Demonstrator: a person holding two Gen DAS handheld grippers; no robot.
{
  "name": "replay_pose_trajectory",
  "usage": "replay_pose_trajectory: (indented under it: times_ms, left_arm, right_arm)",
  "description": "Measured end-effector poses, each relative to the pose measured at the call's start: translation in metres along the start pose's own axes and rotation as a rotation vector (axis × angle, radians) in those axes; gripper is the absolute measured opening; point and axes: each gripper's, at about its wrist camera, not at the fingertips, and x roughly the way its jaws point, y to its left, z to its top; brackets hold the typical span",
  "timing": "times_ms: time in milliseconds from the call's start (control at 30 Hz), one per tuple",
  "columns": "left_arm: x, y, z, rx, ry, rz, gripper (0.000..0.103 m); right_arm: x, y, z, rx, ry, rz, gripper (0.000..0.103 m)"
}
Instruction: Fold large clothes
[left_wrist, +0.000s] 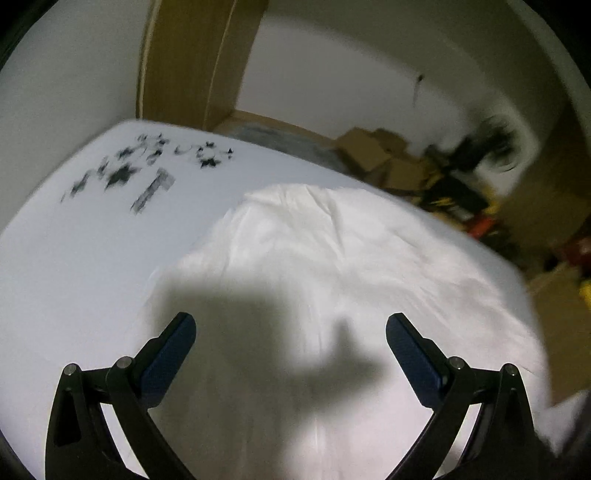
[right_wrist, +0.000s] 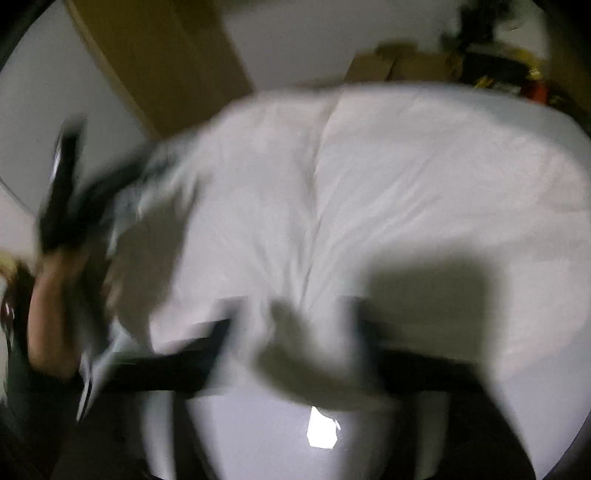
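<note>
Left wrist view: a white garment (left_wrist: 317, 258) lies rumpled on the white counter (left_wrist: 74, 258). Left gripper (left_wrist: 290, 328) jaws gape wide, empty. Right gripper (right_wrist: 291, 314) jaws stand wide over a fold, blurred.

White table (left_wrist: 55, 266): broad top, black blurred markings (left_wrist: 147, 170) near its far left corner, hard dark shadows (left_wrist: 236, 317) on its near part. Behind the far corner: tall brown wooden panel (left_wrist: 192, 62) against a pale wall (left_wrist: 332, 74). Right of the table, on the floor: cardboard boxes (left_wrist: 373, 151) and blurred dark, yellow and red clutter (left_wrist: 461, 195). Lighting dim.
</note>
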Motion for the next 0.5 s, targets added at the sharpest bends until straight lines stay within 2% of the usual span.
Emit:
replay_pose_trajectory:
  times_ms: [33, 100, 133, 167, 233, 267, 300, 367, 433, 500]
  left_arm:
    - [-0.017, 0.008, -0.008, -0.009, -0.005, -0.022, 0.103]
    - [-0.055, 0.035, -0.031, -0.063, -0.019, -0.074, 0.103]
    - [-0.065, 0.045, -0.038, -0.097, -0.024, -0.089, 0.103]
    - [-0.074, 0.058, -0.047, -0.149, -0.026, -0.105, 0.103]
    - [-0.083, 0.084, -0.065, -0.271, 0.004, -0.129, 0.103]
    - [-0.086, 0.096, -0.074, -0.327, 0.02, -0.145, 0.103]
    - [-0.088, 0.107, -0.083, -0.376, 0.035, -0.164, 0.103]
    - [-0.093, 0.123, -0.095, -0.426, 0.047, -0.175, 0.103]
    - [-0.096, 0.133, -0.103, -0.44, 0.035, -0.152, 0.103]
    - [-0.091, 0.139, -0.105, -0.455, 0.032, -0.137, 0.103]
  right_arm:
    - [-0.003, 0.003, 0.006, 0.0, -0.009, 0.001, 0.09]
    - [-0.001, 0.009, 0.034, -0.001, -0.019, 0.038, 0.068]
    - [0.011, 0.015, 0.045, 0.007, -0.02, 0.033, 0.043]
    - [0.023, 0.016, 0.057, 0.024, 0.002, 0.031, 0.027]
    - [0.054, 0.019, 0.067, 0.041, 0.072, 0.017, 0.016]
    - [0.067, 0.017, 0.061, 0.051, 0.123, -0.024, 0.009]
    - [0.08, 0.015, 0.051, 0.071, 0.18, -0.062, 0.008]
    - [0.069, 0.013, 0.025, 0.097, 0.222, -0.042, 0.007]
    - [0.059, 0.017, -0.002, 0.045, 0.196, -0.067, 0.004]
    - [0.068, 0.022, -0.022, -0.054, 0.149, -0.094, 0.003]
